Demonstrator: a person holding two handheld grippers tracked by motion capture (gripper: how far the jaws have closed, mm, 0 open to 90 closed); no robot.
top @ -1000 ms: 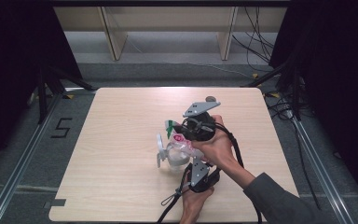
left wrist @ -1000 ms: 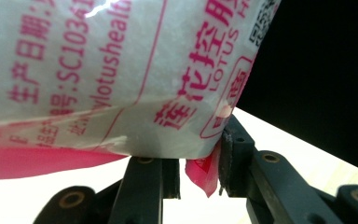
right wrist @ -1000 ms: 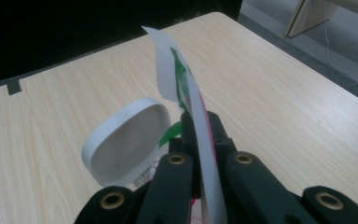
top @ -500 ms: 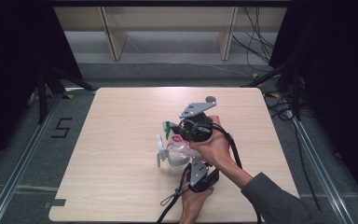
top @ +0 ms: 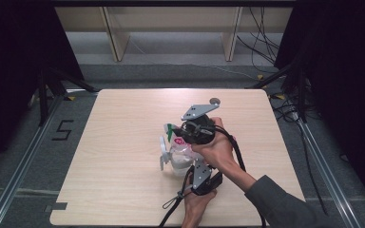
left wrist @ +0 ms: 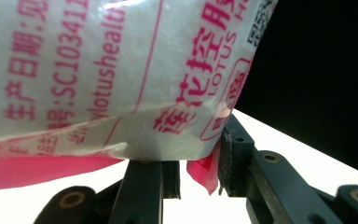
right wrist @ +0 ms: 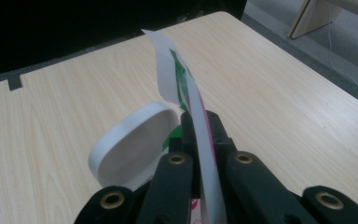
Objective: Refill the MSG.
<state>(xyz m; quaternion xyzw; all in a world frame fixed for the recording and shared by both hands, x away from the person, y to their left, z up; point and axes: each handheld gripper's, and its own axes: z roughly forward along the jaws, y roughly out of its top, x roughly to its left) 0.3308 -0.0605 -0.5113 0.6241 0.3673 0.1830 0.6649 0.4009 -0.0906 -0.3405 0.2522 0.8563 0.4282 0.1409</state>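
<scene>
In the high view a clear plastic bag (top: pixel 180 156) with pink print stands at the middle of the wooden table (top: pixel 123 123). My right gripper (top: pixel 176 132) comes in from the right and is shut on the bag's flat top strip (right wrist: pixel 177 79), which is white with green and pink marks. My left gripper (top: pixel 196 167) reaches in from below. In the left gripper view its jaws (left wrist: pixel 191 158) press on the bag's lower corner (left wrist: pixel 121 84), with a pink flap (left wrist: pixel 204 173) between them. A white rounded piece (right wrist: pixel 130 142) sits just left of the bag.
The table's left half and far edge (top: pixel 180 90) carry nothing. Black cables (top: pixel 173 204) trail from the grippers toward the near edge. Wooden legs (top: pixel 114 42) and loose cables (top: pixel 261 38) lie on the floor beyond the table.
</scene>
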